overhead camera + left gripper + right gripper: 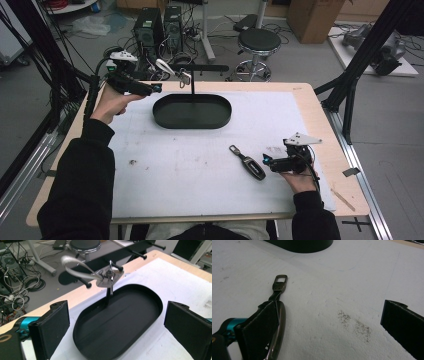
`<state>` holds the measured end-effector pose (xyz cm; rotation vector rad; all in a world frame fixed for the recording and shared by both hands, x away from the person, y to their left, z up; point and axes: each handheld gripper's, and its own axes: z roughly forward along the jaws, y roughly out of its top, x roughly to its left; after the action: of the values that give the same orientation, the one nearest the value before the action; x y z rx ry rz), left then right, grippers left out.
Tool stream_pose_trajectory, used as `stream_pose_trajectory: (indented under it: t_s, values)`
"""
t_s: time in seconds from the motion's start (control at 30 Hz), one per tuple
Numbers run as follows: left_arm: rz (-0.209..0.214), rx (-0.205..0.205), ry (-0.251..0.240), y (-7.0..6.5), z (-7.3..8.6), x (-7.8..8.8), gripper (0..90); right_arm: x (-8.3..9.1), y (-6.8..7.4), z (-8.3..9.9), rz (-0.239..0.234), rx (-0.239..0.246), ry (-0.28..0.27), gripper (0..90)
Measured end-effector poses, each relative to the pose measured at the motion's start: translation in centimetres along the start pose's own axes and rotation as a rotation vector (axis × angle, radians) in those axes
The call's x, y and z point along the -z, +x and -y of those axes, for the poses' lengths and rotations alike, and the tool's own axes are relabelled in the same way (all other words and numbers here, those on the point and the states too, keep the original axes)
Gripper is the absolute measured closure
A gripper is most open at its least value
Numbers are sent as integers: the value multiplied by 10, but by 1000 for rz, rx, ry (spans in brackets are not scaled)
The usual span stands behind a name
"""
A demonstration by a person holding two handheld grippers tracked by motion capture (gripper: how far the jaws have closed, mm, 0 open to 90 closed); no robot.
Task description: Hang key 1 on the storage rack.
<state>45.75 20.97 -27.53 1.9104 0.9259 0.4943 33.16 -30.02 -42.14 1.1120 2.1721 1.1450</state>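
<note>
Right gripper jaws apart, holding nothing; key fob lies flat on the white mat just beside it. The right gripper view shows one pad touching the fob (not clear from above). Left gripper spread wide beside the black tray, keys hanging on the stand.

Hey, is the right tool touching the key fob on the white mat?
Cannot tell. In the right gripper view, one pad overlaps the key fob; no gap shows, but contact isn't plain. The right tool stands open beside it in the high view.
</note>
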Motion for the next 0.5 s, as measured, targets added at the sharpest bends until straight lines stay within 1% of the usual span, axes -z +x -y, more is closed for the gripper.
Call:
stream_pose_trajectory:
  t_s: [0.07,0.13,0.33,0.43,0.5]
  values:
    - [-10,-10,-10,-1,4,2,67,0,0,0,0,-1,1,9]
    - [-3,1,-14,-1,8,3,67,0,0,0,-1,0,0,9]
    - [3,-4,-7,-5,21,9,68,1,0,0,0,-4,1,10]
    - [-11,-10,-15,-5,27,12,67,1,0,0,-2,-1,1,10]
    - [-9,0,-18,-5,32,14,67,2,0,0,-2,-3,0,10]
